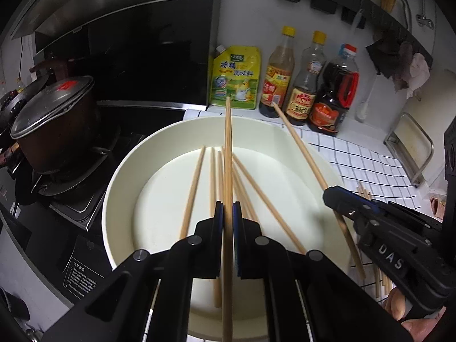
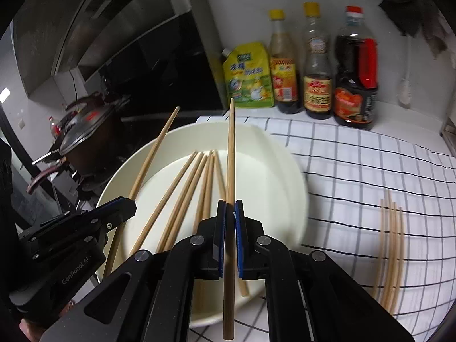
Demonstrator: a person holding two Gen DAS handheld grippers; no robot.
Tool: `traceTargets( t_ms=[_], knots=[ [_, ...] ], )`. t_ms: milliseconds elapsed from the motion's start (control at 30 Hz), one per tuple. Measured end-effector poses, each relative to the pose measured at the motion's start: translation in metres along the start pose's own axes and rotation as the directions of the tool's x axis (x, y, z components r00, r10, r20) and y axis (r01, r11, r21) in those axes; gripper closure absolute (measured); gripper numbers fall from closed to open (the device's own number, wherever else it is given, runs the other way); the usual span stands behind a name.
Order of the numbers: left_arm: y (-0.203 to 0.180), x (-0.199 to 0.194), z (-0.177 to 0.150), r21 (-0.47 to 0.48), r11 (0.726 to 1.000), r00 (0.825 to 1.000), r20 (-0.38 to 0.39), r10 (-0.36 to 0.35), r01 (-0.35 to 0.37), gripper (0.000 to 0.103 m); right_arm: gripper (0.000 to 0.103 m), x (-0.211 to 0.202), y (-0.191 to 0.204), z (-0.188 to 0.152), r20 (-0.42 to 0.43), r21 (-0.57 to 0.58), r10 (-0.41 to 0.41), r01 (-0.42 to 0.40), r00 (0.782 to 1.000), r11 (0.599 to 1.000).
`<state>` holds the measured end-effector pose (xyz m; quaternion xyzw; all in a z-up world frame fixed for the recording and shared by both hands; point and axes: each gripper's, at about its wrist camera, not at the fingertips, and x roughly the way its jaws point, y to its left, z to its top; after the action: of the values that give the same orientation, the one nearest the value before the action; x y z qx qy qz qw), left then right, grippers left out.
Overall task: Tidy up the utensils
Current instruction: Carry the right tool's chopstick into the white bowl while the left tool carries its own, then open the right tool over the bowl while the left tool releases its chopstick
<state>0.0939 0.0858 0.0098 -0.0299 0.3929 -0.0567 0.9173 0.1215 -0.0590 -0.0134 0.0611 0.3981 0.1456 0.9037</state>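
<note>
Two grippers each clamp one chopstick over the white bowl: left gripper on the left chopstick, right gripper on the right chopstick. Loose chopsticks lie in the bowl; a sorted bunch lies on the checked cloth.

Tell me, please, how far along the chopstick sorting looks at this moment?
Done: a few chopsticks already lie side by side on the checked cloth. In hand: the left gripper and the right gripper are each shut on one chopstick above the white bowl. Left: about six loose chopsticks remain in the bowl.
</note>
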Motion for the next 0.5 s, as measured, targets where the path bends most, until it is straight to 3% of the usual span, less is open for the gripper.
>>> traceTargets(
  t_ms=[200,500],
  knots=[
    [0.015,0.022,-0.006,-0.02,1.0,0.999,-0.049,-0.003,0.002,0.095,0.097,0.032,0.016,-0.003,-0.079,-0.025,-0.005,0.003,0.997,1.0],
    [0.024,0.037,-0.009,-0.03,1.0,0.995,-0.096,0.003,-0.006,0.095,0.097,0.044,0.021,-0.008,-0.117,-0.025,-0.02,0.017,0.993,1.0]
  ],
)
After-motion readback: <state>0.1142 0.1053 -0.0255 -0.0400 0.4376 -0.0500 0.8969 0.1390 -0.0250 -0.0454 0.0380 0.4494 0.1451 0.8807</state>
